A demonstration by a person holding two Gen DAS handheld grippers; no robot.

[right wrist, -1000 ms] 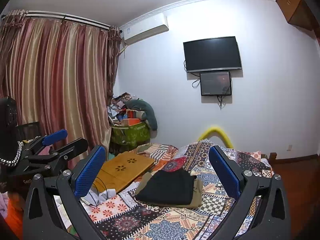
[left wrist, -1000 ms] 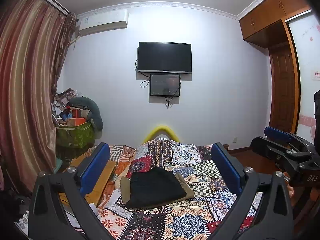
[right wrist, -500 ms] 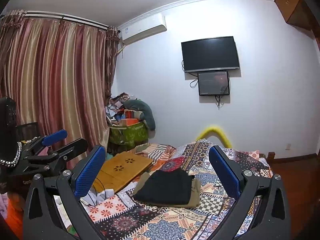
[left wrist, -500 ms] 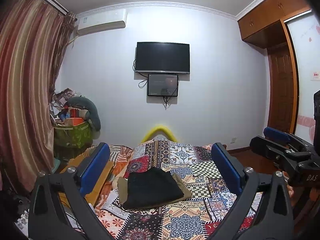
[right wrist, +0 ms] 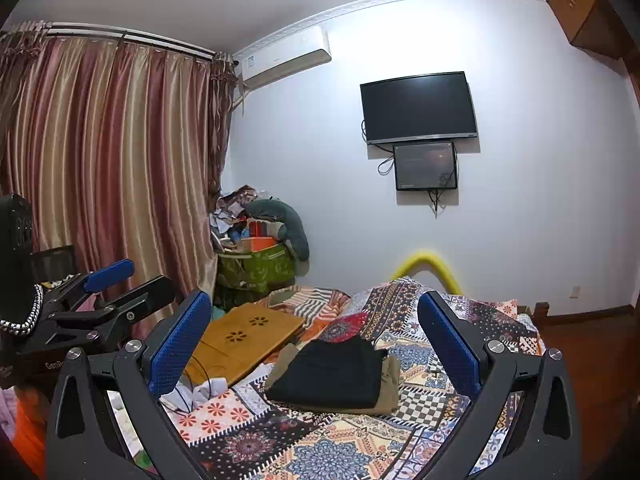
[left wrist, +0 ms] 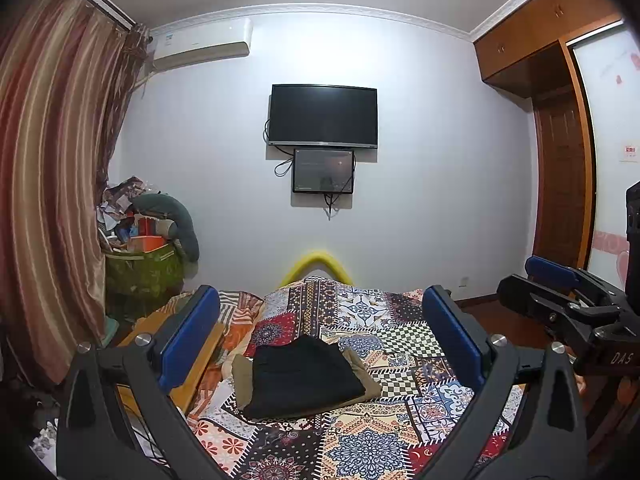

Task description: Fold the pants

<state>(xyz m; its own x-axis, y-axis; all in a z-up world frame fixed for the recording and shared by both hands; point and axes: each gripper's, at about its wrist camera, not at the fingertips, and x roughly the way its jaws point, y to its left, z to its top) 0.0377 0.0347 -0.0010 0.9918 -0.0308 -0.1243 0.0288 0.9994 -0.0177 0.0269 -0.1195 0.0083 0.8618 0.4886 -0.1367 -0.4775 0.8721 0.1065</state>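
Folded black pants (left wrist: 304,376) lie on top of folded khaki pants (left wrist: 362,372) on the patchwork bedspread (left wrist: 372,432). They also show in the right wrist view as black pants (right wrist: 332,372) over khaki pants (right wrist: 390,380). My left gripper (left wrist: 316,340) is open and empty, held above and short of the stack. My right gripper (right wrist: 316,344) is open and empty, likewise back from the stack. The right gripper shows at the right of the left wrist view (left wrist: 568,296); the left gripper shows at the left of the right wrist view (right wrist: 112,292).
A wooden lap tray (right wrist: 244,336) and white cables (right wrist: 200,388) lie on the bed's left side. A green bin heaped with clutter (right wrist: 256,264) stands by the curtain (right wrist: 100,168). A TV (left wrist: 322,116) hangs on the far wall. A wooden door (left wrist: 560,176) is at right.
Both views have tilted slightly upward and back, so the folded stack sits a little lower in frame. Both grippers stay open and the pants have not moved.
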